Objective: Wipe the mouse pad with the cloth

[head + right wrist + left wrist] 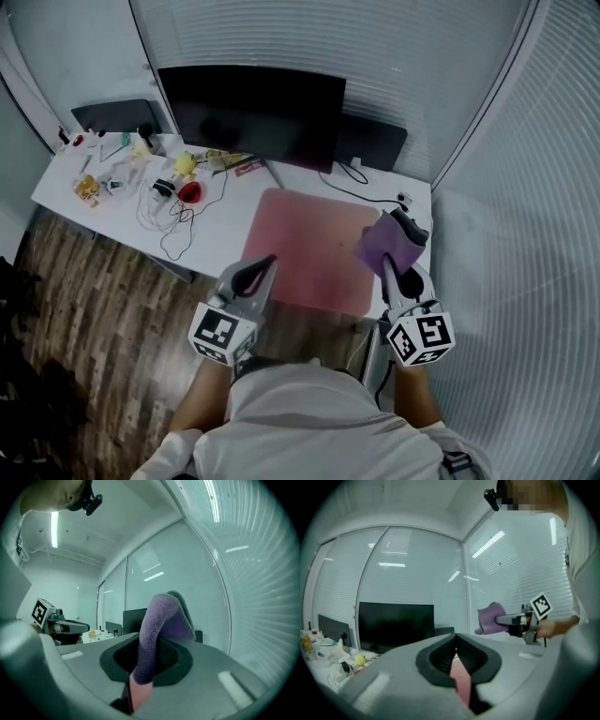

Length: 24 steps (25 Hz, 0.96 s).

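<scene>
**Head view: cloth over pad's right edge**

Right gripper (pixel 386 259) is clamped on the purple cloth (pixel 388 244), over the right side of the pink mouse pad (pixel 314 246). Left gripper (pixel 266 265) has its jaws together on nothing, at the pad's near-left corner. Marker cubes carry black-and-white square codes.

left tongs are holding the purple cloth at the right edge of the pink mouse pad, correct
Not the left. The right tongs hold the purple cloth at the right edge of the pink mouse pad; the right gripper view shows it between them. The left tongs are shut, empty.
</scene>
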{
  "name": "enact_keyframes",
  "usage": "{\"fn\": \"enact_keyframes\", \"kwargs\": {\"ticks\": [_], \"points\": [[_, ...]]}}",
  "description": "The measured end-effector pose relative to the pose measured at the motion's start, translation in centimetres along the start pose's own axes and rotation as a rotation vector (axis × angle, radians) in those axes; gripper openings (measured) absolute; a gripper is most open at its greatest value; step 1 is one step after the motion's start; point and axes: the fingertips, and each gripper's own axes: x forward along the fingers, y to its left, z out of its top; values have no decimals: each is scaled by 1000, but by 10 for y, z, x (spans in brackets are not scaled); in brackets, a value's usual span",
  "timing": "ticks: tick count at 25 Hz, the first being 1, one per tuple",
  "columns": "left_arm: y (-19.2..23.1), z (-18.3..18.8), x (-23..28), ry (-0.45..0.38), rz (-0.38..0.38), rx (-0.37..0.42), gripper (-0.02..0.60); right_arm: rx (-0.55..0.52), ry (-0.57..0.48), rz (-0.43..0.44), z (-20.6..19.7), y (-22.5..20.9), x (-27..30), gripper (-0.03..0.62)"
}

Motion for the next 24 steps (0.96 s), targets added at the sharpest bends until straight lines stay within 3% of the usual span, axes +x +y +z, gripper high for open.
{"fn": "enact_keyframes", "kwargs": {"ticks": [7,24], "points": [[6,5,-8,-10,23,29,2,-12,-22,43,6,18,-3,52],[-12,14,-20,-23,-12,42,2,20,20,59,-10,36,-16,52]]}}
